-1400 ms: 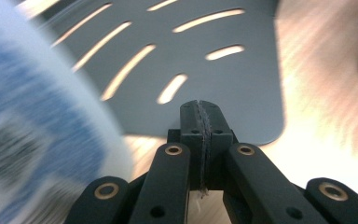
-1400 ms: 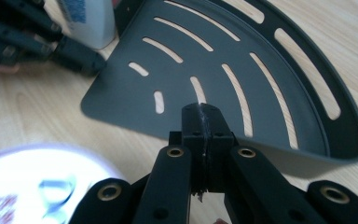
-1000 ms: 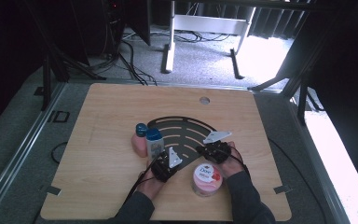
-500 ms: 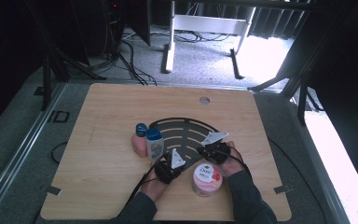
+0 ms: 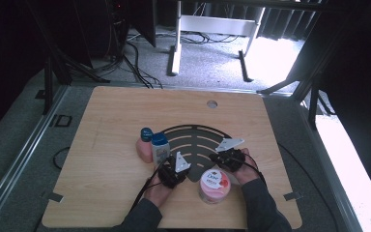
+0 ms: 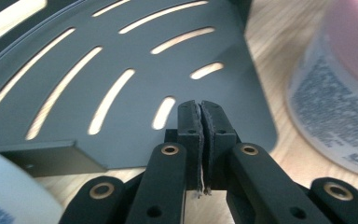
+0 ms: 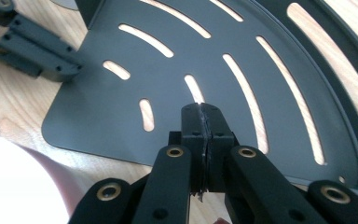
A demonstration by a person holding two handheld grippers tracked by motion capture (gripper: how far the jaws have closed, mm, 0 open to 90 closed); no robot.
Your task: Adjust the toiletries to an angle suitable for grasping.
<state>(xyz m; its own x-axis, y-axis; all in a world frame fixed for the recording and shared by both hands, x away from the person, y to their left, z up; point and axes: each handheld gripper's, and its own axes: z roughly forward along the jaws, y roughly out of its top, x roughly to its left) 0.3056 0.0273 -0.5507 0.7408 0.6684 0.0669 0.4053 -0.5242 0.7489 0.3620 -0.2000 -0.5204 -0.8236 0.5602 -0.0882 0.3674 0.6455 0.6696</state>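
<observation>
Black rack [image 5: 198,142], quarter-round, pierced by curved slots through which the pale wood-grain table [image 5: 111,111] shows. Jar [image 5: 215,185]: pink body, white lid with a dark logo and a red patch; its white label carries fine dark print. Two bottles: one peach-pink with a dark teal cap [image 5: 145,146], one apparently pale with a blue cap [image 5: 160,149]. Grippers [image 5: 170,175] [image 5: 228,159] black, brass-coloured rivets, grey plates.

High view: fixed overhead, looking forward and down on the whole table [image 5: 116,121]. Left gripper view: very close, low along its jaws across the slotted black rack [image 6: 121,70]. Right gripper view: equally close, over the rack from the opposite side. All three share that rack.
</observation>
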